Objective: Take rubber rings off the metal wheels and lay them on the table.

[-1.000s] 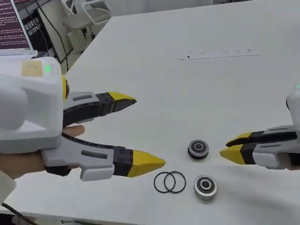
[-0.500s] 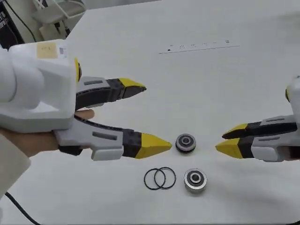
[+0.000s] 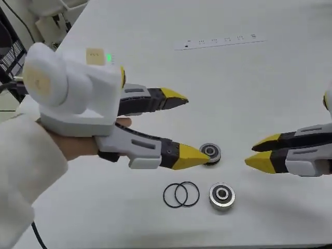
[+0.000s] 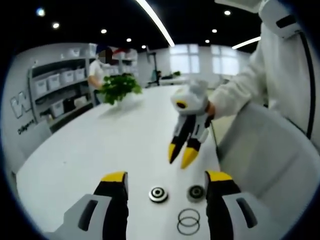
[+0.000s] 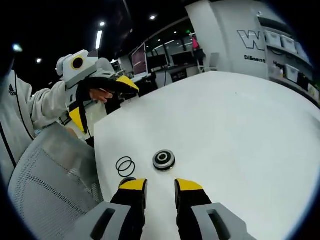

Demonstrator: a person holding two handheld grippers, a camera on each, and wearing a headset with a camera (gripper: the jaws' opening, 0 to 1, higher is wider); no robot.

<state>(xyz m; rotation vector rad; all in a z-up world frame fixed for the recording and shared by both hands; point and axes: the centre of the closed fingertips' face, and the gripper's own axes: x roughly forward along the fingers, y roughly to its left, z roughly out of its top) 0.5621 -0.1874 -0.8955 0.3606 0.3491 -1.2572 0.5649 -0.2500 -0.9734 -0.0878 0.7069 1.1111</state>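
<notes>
Your left hand-held gripper [image 3: 197,127] and right hand-held gripper [image 3: 249,154]: white shells, grey jaws, yellow tips. White sleeve [image 3: 26,166] too.

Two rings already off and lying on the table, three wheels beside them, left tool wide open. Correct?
Wrong on the wheels: two, not three. The head view shows the far wheel at the lower tip of the left tool and the near wheel beside the rings. The rest stands: both rings lie on the table, left tool wide open.
</notes>
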